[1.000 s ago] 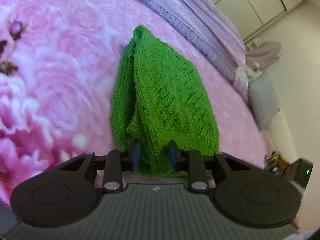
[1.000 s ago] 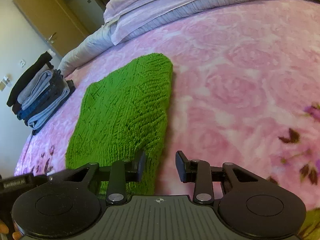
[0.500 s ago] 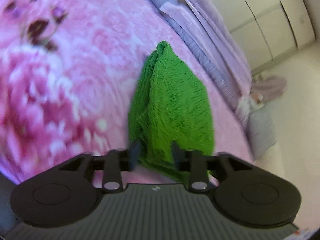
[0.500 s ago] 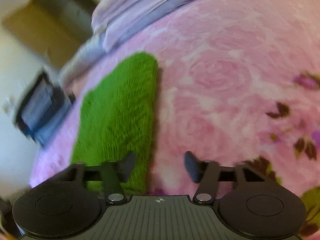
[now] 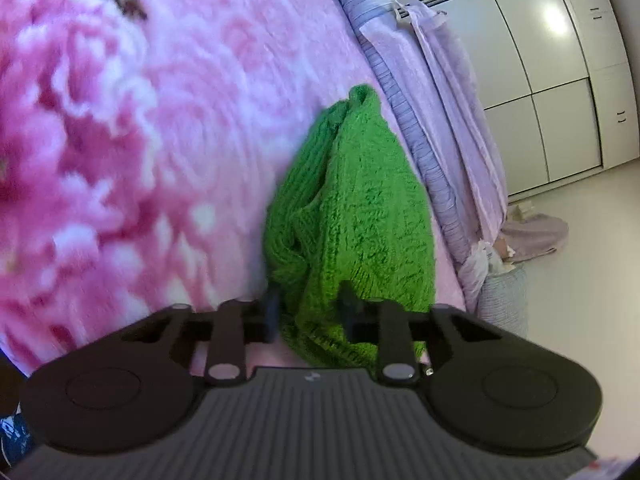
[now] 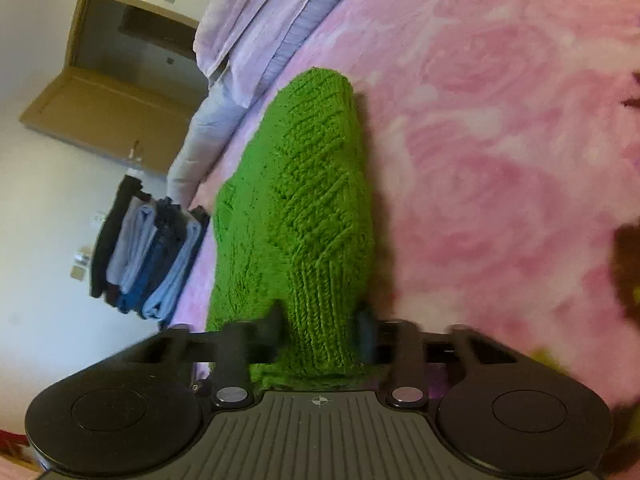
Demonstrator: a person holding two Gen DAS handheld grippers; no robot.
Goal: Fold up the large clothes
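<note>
Big pink rose-print blanket [image 5: 168,128] covers the bed, lilac pillows [image 6: 264,28] at the far end. Folded green knit sweater [image 5: 360,216] lies on it; left gripper [image 5: 308,312] is closing on its near edge, right gripper [image 6: 320,332] likewise, knit between both pairs of jaws. Stack of folded clothes [image 6: 148,256] (left side), white wardrobe [image 5: 560,80] at right.
</note>
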